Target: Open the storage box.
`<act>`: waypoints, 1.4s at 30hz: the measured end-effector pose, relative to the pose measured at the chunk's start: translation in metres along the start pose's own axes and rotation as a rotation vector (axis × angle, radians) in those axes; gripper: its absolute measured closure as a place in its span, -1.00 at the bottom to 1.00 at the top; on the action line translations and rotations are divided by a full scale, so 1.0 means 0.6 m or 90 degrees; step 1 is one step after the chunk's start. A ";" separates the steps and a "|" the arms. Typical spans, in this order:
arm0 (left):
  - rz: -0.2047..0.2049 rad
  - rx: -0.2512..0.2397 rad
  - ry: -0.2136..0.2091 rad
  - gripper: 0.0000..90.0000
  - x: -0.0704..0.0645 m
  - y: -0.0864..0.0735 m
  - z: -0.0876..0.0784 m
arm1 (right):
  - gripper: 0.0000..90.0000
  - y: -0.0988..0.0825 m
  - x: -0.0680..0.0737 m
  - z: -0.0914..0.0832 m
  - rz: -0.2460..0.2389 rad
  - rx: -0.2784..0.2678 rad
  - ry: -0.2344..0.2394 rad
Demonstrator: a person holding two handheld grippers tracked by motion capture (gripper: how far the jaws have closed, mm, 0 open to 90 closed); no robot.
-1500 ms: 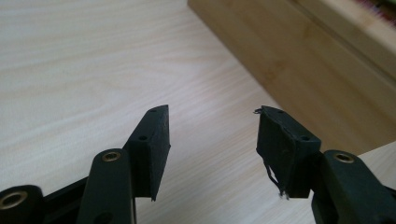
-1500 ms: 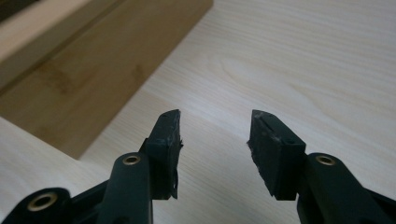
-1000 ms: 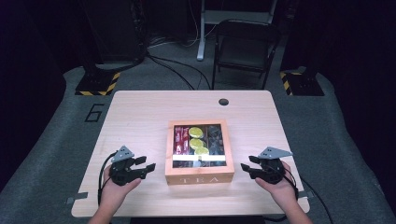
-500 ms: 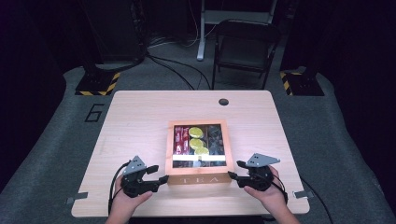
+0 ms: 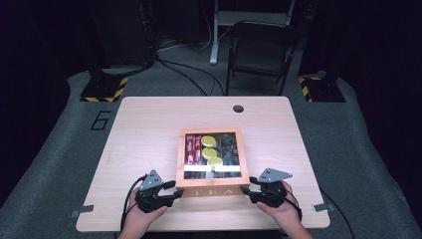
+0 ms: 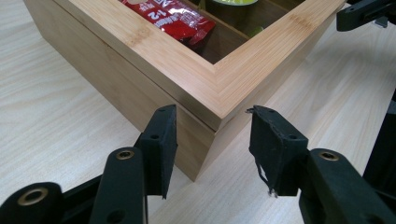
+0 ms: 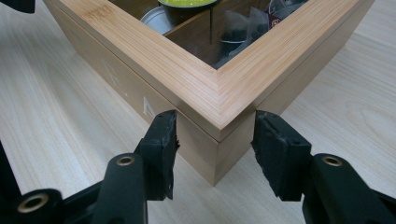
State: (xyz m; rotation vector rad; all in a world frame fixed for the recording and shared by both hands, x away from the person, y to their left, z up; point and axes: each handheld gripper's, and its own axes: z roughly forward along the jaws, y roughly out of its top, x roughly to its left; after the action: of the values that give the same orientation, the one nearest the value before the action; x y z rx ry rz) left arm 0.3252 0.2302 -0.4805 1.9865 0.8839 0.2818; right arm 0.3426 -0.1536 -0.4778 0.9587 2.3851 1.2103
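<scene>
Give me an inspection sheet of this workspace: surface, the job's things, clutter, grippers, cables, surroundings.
Surface: light wooden table, with a dark round hole near its far edge.
Job's things: wooden tea box at the near middle, windowed lid down; red packets, yellow-green pods and dark sachets inside.
Clutter: nothing seen.
Grippers: left gripper straddles the box's near left corner, its jaws have just been closing; right gripper straddles the near right corner, its jaws have just been closing. Whether the pads press the wood is unclear.
Cables: one cable trails from the left gripper; more lie on the floor.
Surroundings: grey floor mat, folding chair, striped stand bases.
</scene>
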 end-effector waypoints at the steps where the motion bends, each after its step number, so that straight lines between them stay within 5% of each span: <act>1: -0.001 0.000 0.001 0.16 0.000 0.000 0.000 | 0.11 0.000 0.000 -0.001 -0.002 0.003 -0.001; 19: -0.015 -0.004 0.010 0.23 -0.003 0.002 0.000 | 0.14 0.002 0.000 -0.004 -0.016 -0.006 -0.002; 26: 0.000 -0.010 0.015 0.22 -0.005 0.009 -0.002 | 0.18 0.006 0.001 -0.005 -0.005 -0.022 -0.006; 37: 0.001 -0.049 0.029 0.23 -0.007 0.044 -0.014 | 0.21 0.033 -0.003 -0.023 0.013 -0.066 -0.009; 42: -0.007 -0.059 0.045 0.20 -0.011 0.056 -0.013 | 0.23 0.048 -0.011 -0.032 -0.002 -0.072 -0.015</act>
State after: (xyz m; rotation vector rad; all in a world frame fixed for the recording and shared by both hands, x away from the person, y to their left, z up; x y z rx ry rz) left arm 0.3326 0.2199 -0.4479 1.8949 0.9101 0.3817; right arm 0.3495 -0.1572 -0.4435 0.9287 2.2721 1.3104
